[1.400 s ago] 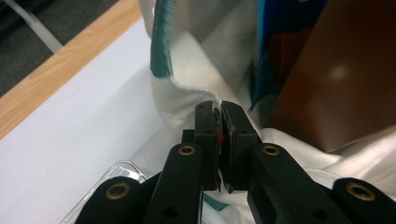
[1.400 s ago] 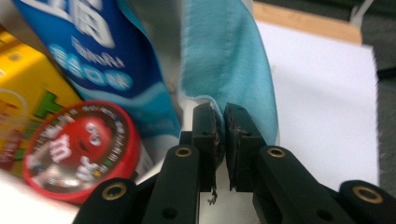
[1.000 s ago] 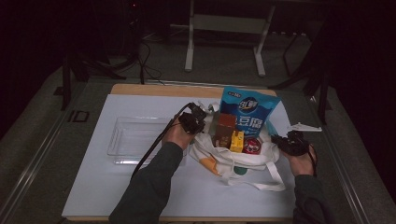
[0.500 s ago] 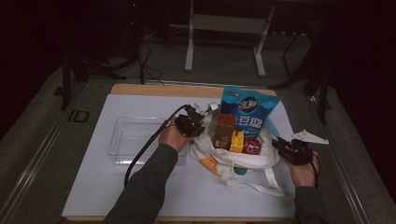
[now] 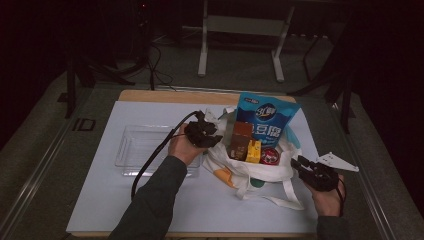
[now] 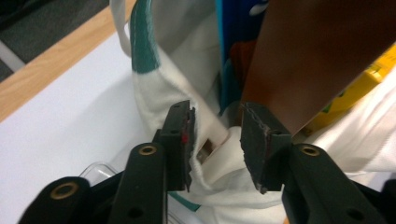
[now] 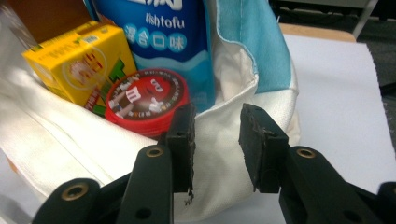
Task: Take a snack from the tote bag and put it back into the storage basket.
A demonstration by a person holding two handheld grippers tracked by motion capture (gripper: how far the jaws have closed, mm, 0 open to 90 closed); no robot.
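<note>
Item: white cloth tote bag (image 5: 250, 167), lying open near the middle of the white table cover (image 5: 95, 200), its straps trailing toward the person. Teal lining is showing at the rim.

Contents: blue tofu pouch (image 5: 267, 122) standing tallest at the back; brown box (image 5: 241, 140) leaning in front of it; yellow drink carton (image 5: 253, 151) sitting beside the brown box; red round candy tub (image 5: 270, 156) resting just right of the carton against the bag's wall.

Left gripper (image 5: 204, 134): hovering at the bag's left rim. In the left gripper view its jaws have just been opening and are standing parted, with a fold of the bag's white cloth lying between them; the left pad (image 6: 187, 135) is touching the fold, the other standing clear, so no grip.

Right gripper (image 5: 306, 169): sitting just off the bag's right side. Its jaws have just been opening too, standing apart with nothing between them; bag wall lying just beyond.

Surroundings: clear plastic tray (image 5: 137, 150) lying to the left of the bag, just beside the left hand (image 5: 182, 147).
</note>
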